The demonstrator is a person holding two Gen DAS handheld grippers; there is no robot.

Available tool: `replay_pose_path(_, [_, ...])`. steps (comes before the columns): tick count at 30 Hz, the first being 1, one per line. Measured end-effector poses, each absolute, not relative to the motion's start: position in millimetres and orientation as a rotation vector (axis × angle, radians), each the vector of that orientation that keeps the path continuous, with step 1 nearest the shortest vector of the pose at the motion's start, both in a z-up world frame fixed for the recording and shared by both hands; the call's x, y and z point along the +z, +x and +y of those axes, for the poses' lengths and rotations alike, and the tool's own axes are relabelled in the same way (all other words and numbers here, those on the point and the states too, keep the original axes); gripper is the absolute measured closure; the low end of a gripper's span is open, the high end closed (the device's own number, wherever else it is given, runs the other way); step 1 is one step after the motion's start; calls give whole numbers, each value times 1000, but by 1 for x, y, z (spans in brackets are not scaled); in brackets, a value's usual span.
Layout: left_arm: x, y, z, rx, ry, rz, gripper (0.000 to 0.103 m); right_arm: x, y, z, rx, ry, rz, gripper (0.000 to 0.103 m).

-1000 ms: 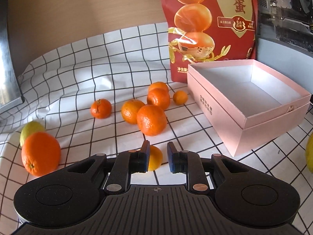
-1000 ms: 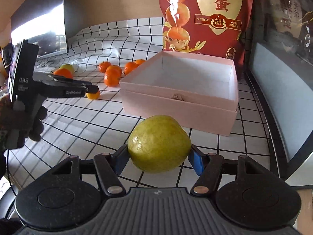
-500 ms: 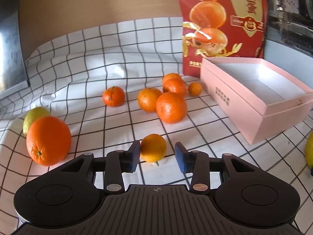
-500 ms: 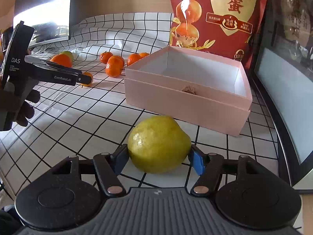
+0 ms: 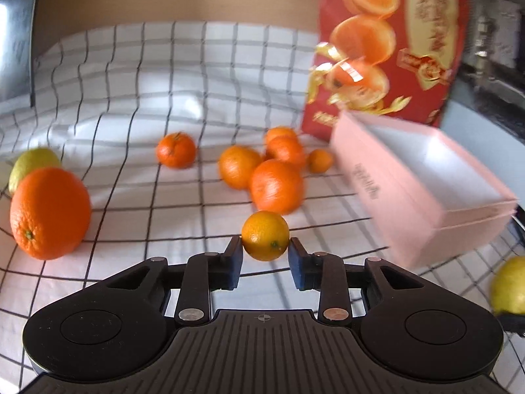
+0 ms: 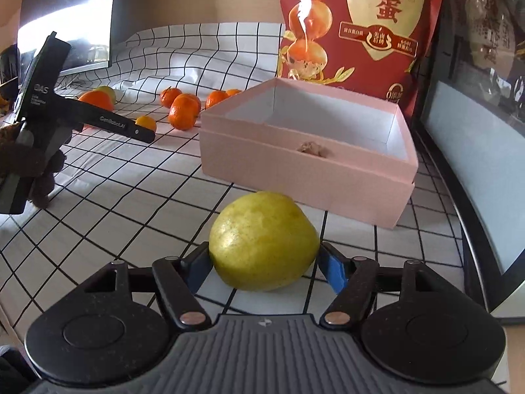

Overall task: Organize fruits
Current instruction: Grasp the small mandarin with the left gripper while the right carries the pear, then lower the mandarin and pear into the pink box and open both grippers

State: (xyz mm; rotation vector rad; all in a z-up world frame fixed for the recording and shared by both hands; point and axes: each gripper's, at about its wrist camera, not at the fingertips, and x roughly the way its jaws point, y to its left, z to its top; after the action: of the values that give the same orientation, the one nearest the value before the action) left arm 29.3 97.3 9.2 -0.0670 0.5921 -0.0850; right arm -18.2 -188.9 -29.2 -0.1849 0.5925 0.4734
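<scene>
Between left gripper [image 5: 265, 252] pads, closing: small orange [image 5: 265, 239], pinched at the very tips. Could squirt out. Right gripper [image 6: 264, 264] clamps pear [image 6: 264, 240]; may roll.

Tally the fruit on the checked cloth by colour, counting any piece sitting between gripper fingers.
Orange fruit: 7 (first at, one between the left hand-held gripper's fingers at)
Yellow-green fruit: 2 (, and in the right hand-held gripper)
Total: 9
</scene>
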Motion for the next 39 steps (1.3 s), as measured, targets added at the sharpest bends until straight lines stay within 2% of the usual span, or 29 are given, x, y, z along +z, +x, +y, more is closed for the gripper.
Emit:
replay_pose_path(8, [38, -26, 39, -345, -12, 556, 69, -25, -18, -192, 483, -186, 592, 36])
replay_pose_path(14, [91, -39, 8, -486, -49, 400, 69, 9, -8, -217, 527, -14, 599, 36])
replay_pose_path(18, [111, 3, -2, -451, -102, 343, 68, 62, 8, -221, 453, -4, 448, 36])
replay_pose_path(22, [96, 81, -4, -414, -204, 462, 68, 88, 51, -207, 345, -62, 428, 36])
replay_pose_path(26, [60, 144, 8, -388, -386, 629, 68, 76, 94, -193, 261, -124, 510, 36])
replay_pose_path(30, [42, 155, 12, -399, -403, 642, 69, 44, 122, -195, 286, -96, 636, 36])
replay_pose_path(34, [38, 156, 9, -379, -350, 649, 68, 14, 140, -193, 285, -81, 739, 36])
replay_pose_path(39, [45, 138, 1, -321, -173, 601, 68, 3, 143, -180, 265, -147, 776, 35])
